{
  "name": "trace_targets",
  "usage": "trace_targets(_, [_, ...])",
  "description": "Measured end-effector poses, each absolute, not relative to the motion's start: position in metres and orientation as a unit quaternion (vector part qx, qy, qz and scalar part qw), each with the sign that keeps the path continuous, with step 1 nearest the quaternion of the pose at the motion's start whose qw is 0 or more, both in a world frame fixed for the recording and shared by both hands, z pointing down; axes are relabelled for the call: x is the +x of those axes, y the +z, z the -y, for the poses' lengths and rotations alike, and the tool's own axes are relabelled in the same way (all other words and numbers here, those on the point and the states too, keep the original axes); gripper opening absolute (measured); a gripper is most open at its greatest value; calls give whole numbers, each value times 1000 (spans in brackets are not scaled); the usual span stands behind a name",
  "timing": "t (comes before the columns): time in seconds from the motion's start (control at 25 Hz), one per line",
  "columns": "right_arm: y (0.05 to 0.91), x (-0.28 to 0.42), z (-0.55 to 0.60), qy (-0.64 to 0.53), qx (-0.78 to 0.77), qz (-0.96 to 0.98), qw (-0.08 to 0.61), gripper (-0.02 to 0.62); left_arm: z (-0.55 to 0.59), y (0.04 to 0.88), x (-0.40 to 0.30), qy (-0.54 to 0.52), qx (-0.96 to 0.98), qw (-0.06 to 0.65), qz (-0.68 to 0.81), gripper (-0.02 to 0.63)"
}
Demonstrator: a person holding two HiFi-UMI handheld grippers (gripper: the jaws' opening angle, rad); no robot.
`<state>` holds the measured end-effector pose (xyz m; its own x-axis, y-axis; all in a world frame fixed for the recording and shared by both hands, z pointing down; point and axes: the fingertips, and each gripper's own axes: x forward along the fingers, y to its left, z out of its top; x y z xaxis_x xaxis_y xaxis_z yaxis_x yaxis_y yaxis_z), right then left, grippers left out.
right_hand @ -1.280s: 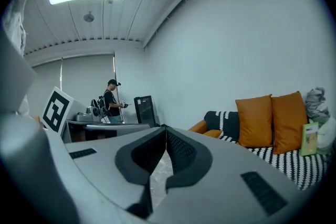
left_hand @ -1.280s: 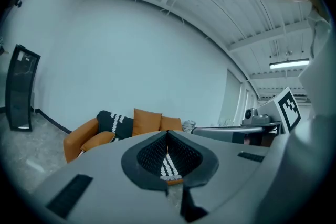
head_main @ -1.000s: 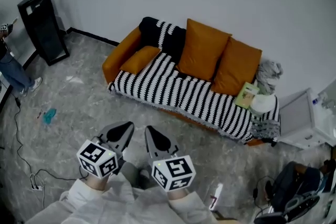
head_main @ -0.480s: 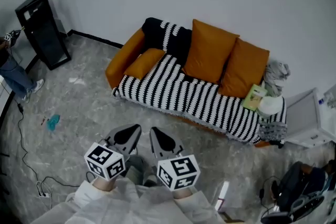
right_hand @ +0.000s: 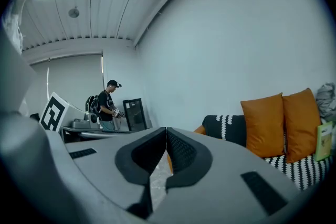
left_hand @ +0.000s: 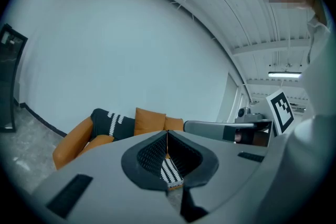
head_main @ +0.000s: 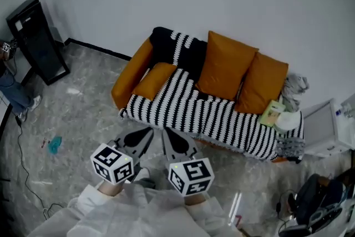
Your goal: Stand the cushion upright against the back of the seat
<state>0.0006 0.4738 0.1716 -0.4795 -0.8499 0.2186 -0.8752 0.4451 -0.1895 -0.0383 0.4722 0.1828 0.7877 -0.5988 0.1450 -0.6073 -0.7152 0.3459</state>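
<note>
**A:** Where do we stand with the small orange cushion (head_main: 151,79)?

**B:** It lies flat on the left end of the seat, on the black-and-white striped sofa cover (head_main: 191,108), just beside the orange armrest (head_main: 128,72). We have nothing done yet.

**A:** And our tools?

**B:** The left gripper (head_main: 143,137) and the right gripper (head_main: 171,139) are both clenched on nothing. They sit side by side over the grey floor (head_main: 83,114), short of the sofa.

**A:** What is left, then?

**B:** All of it, we judge. We must reach the cushion, grasp it and stand it against the backrest, like the large orange cushion (head_main: 226,66) and its neighbour (head_main: 264,83), which are already upright.
</note>
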Motion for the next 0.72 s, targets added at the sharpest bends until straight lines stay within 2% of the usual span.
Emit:
trace_targets(0.36, [184,-32,-413,156,518,839,57,12,-409,194,-65,10,931,213,297,8])
trace_targets(0.72, [198,-33,-365,177,522,832,60,12,-364,213,-71,16,924,238,298,8])
